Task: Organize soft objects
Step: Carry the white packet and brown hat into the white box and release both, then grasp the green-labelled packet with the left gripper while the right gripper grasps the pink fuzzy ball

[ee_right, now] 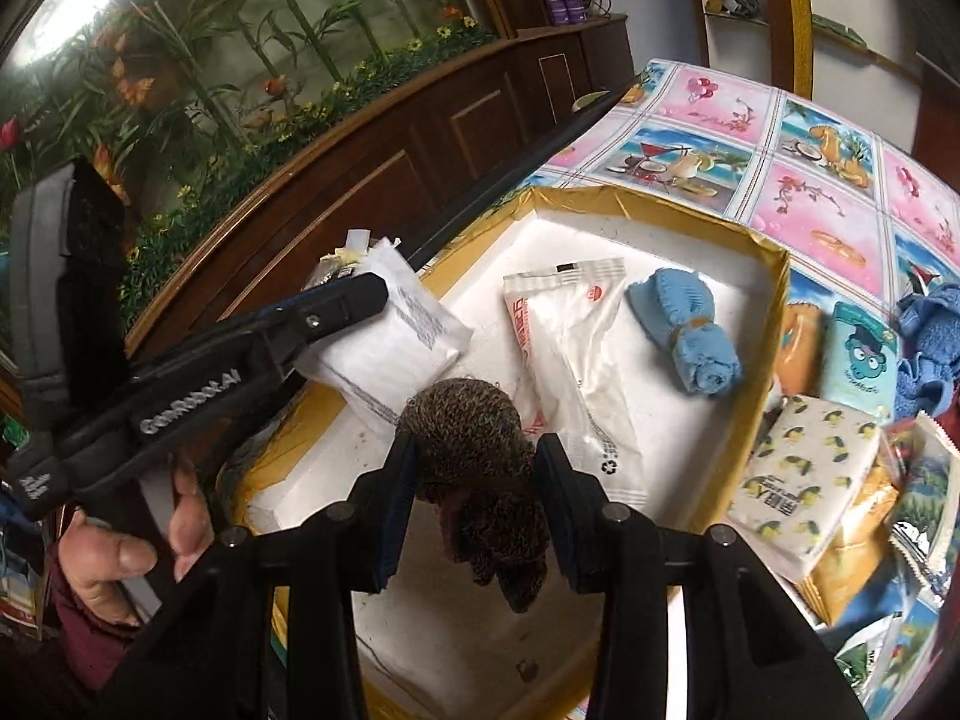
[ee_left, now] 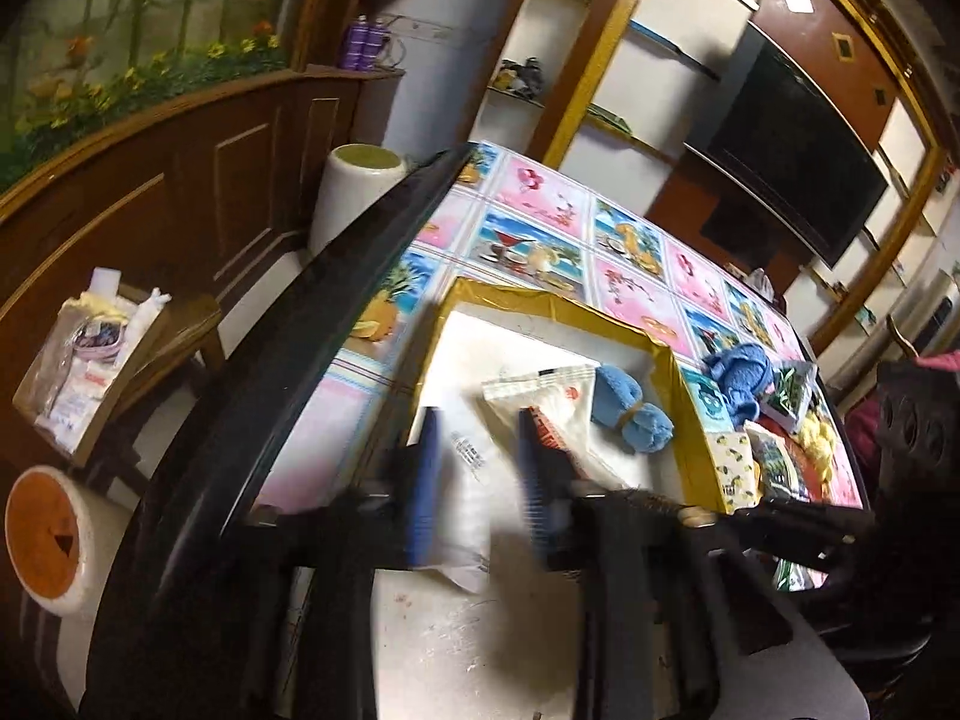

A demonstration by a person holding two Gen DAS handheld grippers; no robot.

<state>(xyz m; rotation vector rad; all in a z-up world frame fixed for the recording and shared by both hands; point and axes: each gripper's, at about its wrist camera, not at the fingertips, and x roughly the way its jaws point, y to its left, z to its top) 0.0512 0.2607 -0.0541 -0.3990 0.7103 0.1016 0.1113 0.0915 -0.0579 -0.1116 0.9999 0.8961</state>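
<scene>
A gold-rimmed box with a white floor sits on the patterned table. In it lie a rolled blue towel and a long white plastic packet; both also show in the left wrist view, the towel and the packet. My left gripper is shut on a white tissue pack above the box's left edge. My right gripper is shut on a brown knitted roll over the box's near part.
Right of the box lie a lemon-print tissue pack, a teal cartoon pack, a loose blue cloth and snack bags. A wooden cabinet runs along the left. A stool with packets stands left of the table.
</scene>
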